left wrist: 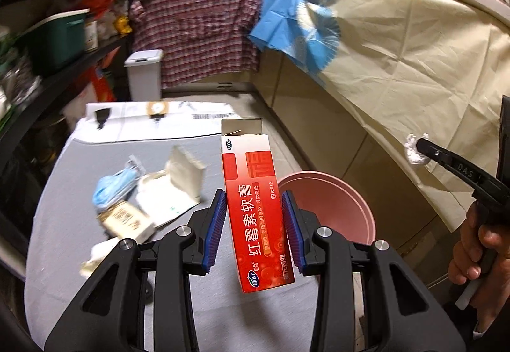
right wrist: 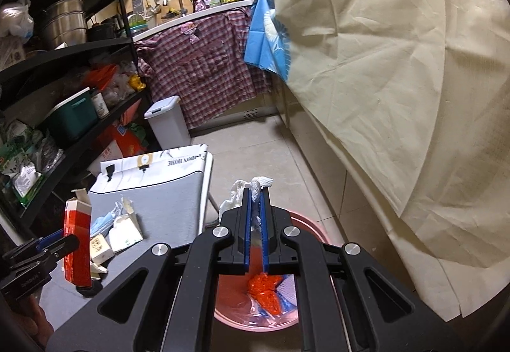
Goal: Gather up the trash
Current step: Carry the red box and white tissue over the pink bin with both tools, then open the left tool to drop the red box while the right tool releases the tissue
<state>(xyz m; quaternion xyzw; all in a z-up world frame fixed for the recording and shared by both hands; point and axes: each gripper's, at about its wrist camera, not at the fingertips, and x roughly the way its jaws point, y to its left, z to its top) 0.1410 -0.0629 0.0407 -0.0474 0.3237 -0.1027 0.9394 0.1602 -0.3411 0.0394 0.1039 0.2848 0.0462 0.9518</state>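
Observation:
My left gripper point(left wrist: 254, 196) is shut on a red ointment box point(left wrist: 255, 192), open at its top flap, held upright above the grey table beside the pink bin point(left wrist: 338, 202). The box also shows at the left of the right wrist view point(right wrist: 76, 243). My right gripper point(right wrist: 256, 191) is shut on a crumpled white tissue point(right wrist: 259, 184), held above the pink bin point(right wrist: 306, 219), which holds orange and blue plastic wrappers point(right wrist: 266, 291). The tissue also shows in the left wrist view point(left wrist: 412, 148). Trash remains on the table: a blue face mask point(left wrist: 111, 186), a torn white packet point(left wrist: 172, 192) and a small beige box point(left wrist: 127, 221).
The grey folding table point(left wrist: 79, 256) stands left of the bin. A white lidded bin point(left wrist: 145, 73) stands by the far counter, where a plaid shirt point(left wrist: 197, 30) hangs. A cream cloth point(right wrist: 398, 65) drapes on the right. Black shelves point(right wrist: 63, 49) line the left wall.

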